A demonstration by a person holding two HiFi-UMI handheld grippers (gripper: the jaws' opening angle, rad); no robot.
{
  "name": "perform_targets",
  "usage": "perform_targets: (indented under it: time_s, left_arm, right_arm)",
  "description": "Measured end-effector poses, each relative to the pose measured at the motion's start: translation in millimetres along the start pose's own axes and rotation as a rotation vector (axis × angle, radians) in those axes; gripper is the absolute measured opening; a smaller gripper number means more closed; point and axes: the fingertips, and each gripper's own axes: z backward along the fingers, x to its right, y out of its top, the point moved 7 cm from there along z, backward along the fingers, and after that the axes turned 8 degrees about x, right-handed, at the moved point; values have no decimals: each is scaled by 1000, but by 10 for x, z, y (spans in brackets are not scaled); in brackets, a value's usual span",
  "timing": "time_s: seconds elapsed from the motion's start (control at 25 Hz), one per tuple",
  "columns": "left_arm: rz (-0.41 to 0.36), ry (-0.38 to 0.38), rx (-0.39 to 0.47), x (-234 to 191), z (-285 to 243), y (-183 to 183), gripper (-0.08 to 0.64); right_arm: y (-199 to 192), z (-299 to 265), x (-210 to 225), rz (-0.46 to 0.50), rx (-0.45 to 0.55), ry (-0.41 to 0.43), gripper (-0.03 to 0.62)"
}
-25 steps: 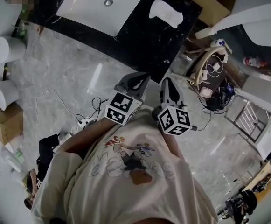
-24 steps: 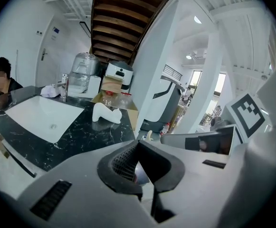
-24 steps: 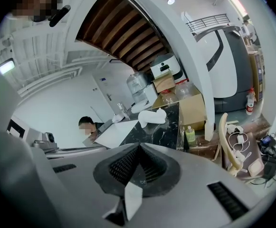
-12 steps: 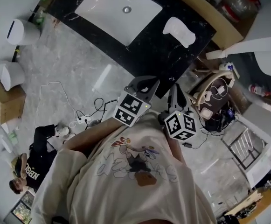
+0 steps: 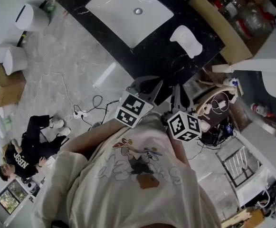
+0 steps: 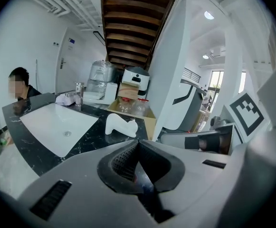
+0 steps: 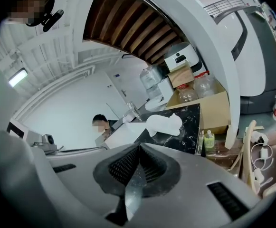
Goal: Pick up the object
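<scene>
A white moulded object [image 5: 186, 40] lies on the black marble counter [image 5: 161, 56], to the right of the white sink basin [image 5: 128, 11]. It also shows as the white object [image 6: 120, 126] ahead of the left jaws and as the white object [image 7: 164, 124] ahead of the right jaws. Both grippers are held close to the person's chest, short of the counter's near edge. My left gripper [image 5: 145, 85] is shut with nothing in it, its pads meeting at the tips [image 6: 138, 141]. My right gripper [image 5: 180, 95] is likewise shut and empty [image 7: 139, 146].
An open cardboard box [image 5: 223, 23] with clear bottles stands at the counter's right end. A wooden rack with cables [image 5: 218, 103] sits right of the grippers. Cables and a power strip [image 5: 88, 110] lie on the floor. A person sits on the floor [image 5: 28, 148].
Both grippers have come closer to the counter's near edge, and the sink and white object sit lower in the head view. Both stay shut.
</scene>
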Motion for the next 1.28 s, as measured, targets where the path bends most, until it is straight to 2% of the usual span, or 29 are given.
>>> perform_targets:
  time_s: [0.6,0.84,1.0,1.28]
  left_arm:
    - [41,93,-18,278,-309,-73,14]
    - [26,112,-31,345,-373,-107,14]
    - [-4,114,-36,316,-393,-98,14]
    - [-14,76,-71,206,-475,-47,14]
  right_arm:
    - [163,-71,446,-10,-52,83,18]
    - [169,-108,541,-29,-57,95,18]
    - [159,-156,538,-40,-68,93,18]
    - [180,-277,457,-59,-64,110,18]
